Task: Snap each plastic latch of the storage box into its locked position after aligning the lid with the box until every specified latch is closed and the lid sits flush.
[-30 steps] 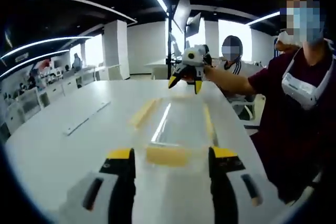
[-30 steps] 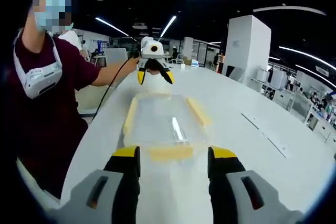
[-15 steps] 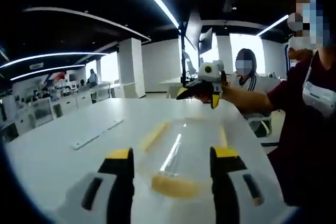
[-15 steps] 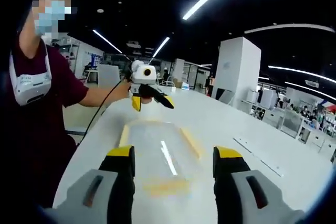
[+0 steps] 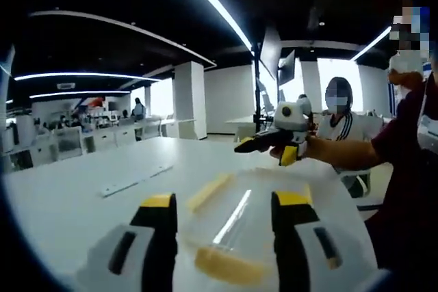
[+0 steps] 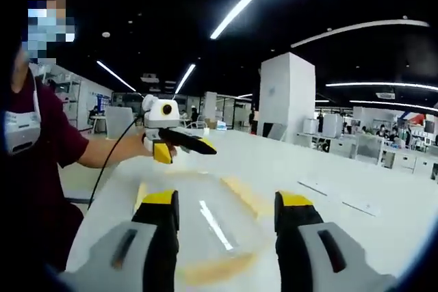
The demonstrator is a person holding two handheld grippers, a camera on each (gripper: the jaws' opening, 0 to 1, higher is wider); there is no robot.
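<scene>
Box: one clear plastic storage box (image 5: 250,227) with its lid on, lying on the white table (image 5: 82,203) between both grippers.
Latches: three yellow latches (image 5: 229,267) visible.
Left gripper (image 5: 222,204): jaws spread, empty.
Right gripper (image 6: 226,202): jaws spread, empty.

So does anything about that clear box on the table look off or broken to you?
Nothing stands out. The box lies flat on the white table, lid on, with yellow latches along its edges. Both grippers, left and right, hang open above its two ends. No cracks or spills are visible.
</scene>
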